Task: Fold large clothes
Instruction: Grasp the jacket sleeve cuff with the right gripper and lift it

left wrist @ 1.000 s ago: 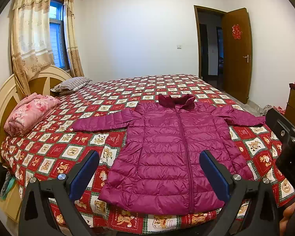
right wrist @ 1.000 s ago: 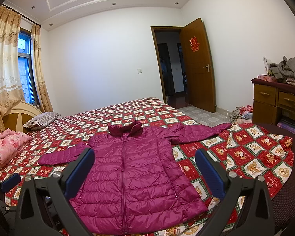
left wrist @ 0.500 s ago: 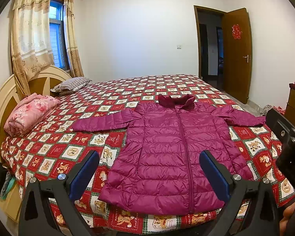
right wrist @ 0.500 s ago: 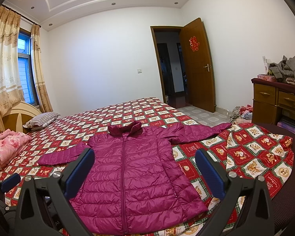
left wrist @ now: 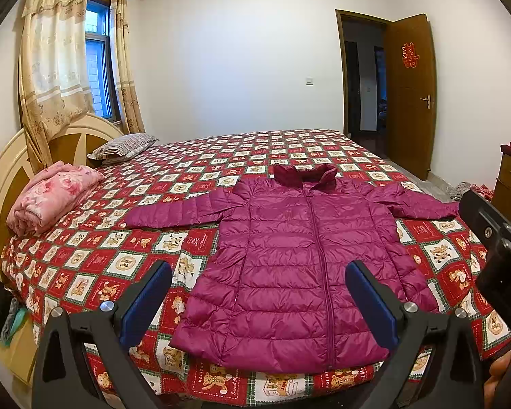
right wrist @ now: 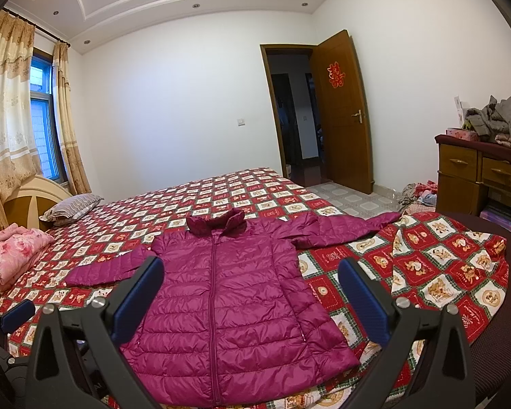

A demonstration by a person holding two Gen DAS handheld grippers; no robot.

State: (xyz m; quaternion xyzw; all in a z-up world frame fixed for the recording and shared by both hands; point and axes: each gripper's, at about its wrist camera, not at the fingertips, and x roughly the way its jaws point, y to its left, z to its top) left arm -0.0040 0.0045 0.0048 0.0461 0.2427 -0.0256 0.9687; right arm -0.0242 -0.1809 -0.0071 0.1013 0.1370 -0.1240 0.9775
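A magenta quilted jacket (left wrist: 296,266) lies flat and face up on the bed (left wrist: 85,272), zipped to the collar, its hem at the bed's near edge and its collar toward the far side. Both sleeves are spread out sideways from the jacket: one points toward the headboard (left wrist: 3,177), the other toward the bed's foot corner, where its cuff reaches the edge of the mattress. The bed is covered with a red, white and green checked bedspread (right wrist: 443,272) printed with bears; near the foot corner this cover is rumpled and hangs over the side.

The left hand-held gripper (left wrist: 259,303) hangs above the jacket's hem, released, its blue pads (left wrist: 146,306) spread wide with the lower half of the jacket showing between them, touching nothing. The right hand-held gripper (right wrist: 250,298) is likewise released and held clear over the jacket's lower body, its fingers well apart.

Beyond the jacket, toward the headboard, a folded pink floral blanket (left wrist: 51,197) rests on the bedspread, with a striped pillow (left wrist: 126,145) farther along the headboard. Past the foot of the bed stands a wooden dresser (right wrist: 473,173) with a heap of grey clothing (right wrist: 497,121) on top; its drawers are shut, so their contents cannot be seen. Behind the bed a brown door (right wrist: 340,112) stands ajar.
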